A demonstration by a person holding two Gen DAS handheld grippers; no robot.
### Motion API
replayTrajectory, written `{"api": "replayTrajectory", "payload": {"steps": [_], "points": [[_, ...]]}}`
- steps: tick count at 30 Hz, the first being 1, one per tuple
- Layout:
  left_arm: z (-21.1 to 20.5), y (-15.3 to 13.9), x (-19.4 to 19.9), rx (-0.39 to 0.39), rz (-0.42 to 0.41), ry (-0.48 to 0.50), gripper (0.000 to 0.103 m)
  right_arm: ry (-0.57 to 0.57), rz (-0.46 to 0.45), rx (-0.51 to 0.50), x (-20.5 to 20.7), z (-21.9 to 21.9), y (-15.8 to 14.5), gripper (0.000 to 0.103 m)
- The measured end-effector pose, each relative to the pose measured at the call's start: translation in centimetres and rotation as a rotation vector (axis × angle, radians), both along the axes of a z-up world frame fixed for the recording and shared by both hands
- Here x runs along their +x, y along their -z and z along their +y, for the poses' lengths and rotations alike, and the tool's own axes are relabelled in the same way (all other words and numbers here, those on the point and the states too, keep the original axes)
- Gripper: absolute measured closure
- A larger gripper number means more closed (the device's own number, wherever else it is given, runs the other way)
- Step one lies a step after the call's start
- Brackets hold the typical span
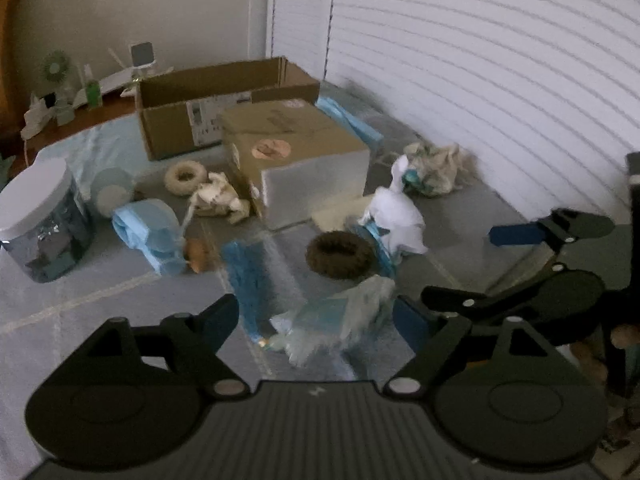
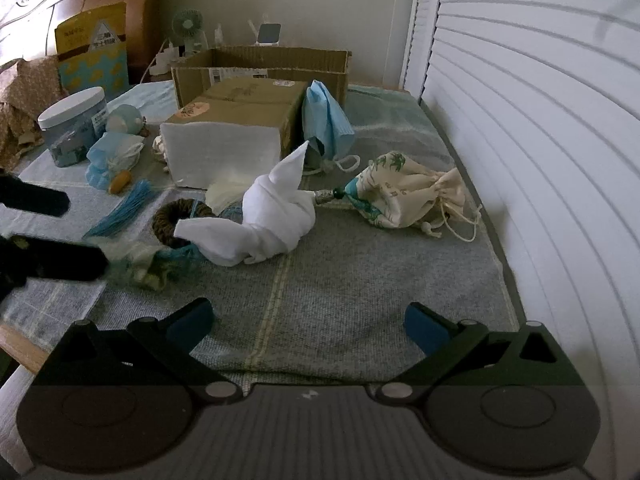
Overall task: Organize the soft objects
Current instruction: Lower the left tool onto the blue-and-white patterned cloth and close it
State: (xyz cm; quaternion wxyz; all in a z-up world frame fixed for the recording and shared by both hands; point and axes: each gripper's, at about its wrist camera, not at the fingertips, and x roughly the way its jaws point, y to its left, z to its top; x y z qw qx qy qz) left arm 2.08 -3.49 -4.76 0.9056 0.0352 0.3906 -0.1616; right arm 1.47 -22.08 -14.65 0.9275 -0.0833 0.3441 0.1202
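Soft things lie scattered on a grey cloth-covered table (image 2: 340,300). My left gripper (image 1: 316,320) is open, its fingers either side of a crumpled pale green-white cloth (image 1: 340,320), also seen in the right wrist view (image 2: 148,264). Beyond it lie a dark woven ring (image 1: 340,256), a blue tassel (image 1: 248,276) and a white knotted cloth (image 1: 396,216). My right gripper (image 2: 308,324) is open and empty above bare table; it shows at the right of the left wrist view (image 1: 460,268). A printed drawstring pouch (image 2: 404,192) lies to the right of the white cloth (image 2: 268,216).
An open cardboard box (image 2: 260,68) stands at the back behind a closed box (image 2: 236,128). Blue face masks (image 2: 326,120), a pale ring (image 1: 186,178), a white-lidded jar (image 1: 40,220) and a blue bundle (image 1: 148,232) lie around. White shutters (image 2: 540,140) bound the right side.
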Motion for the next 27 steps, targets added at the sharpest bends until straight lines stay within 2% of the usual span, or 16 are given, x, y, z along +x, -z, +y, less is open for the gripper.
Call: {"api": "replayTrajectory", "payload": {"steps": [3, 6, 10, 14, 15, 16, 18, 25, 27], "points": [[-0.9, 0.3, 0.2, 0.032, 0.024, -0.037, 0.019, -0.002, 0.003, -0.002, -0.2, -0.2, -0.1, 0.000], [-1.0, 0.1, 0.1, 0.020, 0.017, -0.050, 0.019, -0.011, -0.002, 0.000, -0.5, -0.5, 0.0, 0.000], [-1.6, 0.6, 0.6, 0.005, 0.063, -0.095, 0.019, -0.013, -0.008, 0.007, -0.7, -0.8, 0.1, 0.000], [-2.5, 1.4, 0.8, -0.001, 0.085, -0.085, 0.022, -0.017, -0.014, 0.005, -0.8, -1.0, 0.1, 0.000], [-2.5, 1.4, 0.9, -0.006, 0.086, -0.086, 0.025, -0.020, -0.018, 0.000, -0.9, -1.0, 0.1, 0.000], [-2.5, 1.4, 0.9, -0.004, 0.087, -0.087, 0.035, -0.016, -0.023, -0.005, -0.9, -1.0, 0.1, 0.000], [-2.6, 1.5, 0.9, 0.006, 0.088, -0.086, 0.037, -0.018, -0.024, -0.013, -1.0, -1.0, 0.0, 0.000], [-2.5, 1.1, 0.4, 0.007, 0.062, -0.051, 0.058, -0.030, -0.040, -0.046, -1.0, -0.6, -0.2, 0.000], [-2.2, 0.7, 0.3, 0.009, 0.050, -0.043, 0.060, -0.031, -0.042, -0.051, -1.0, -0.5, -0.4, 0.000]]}}
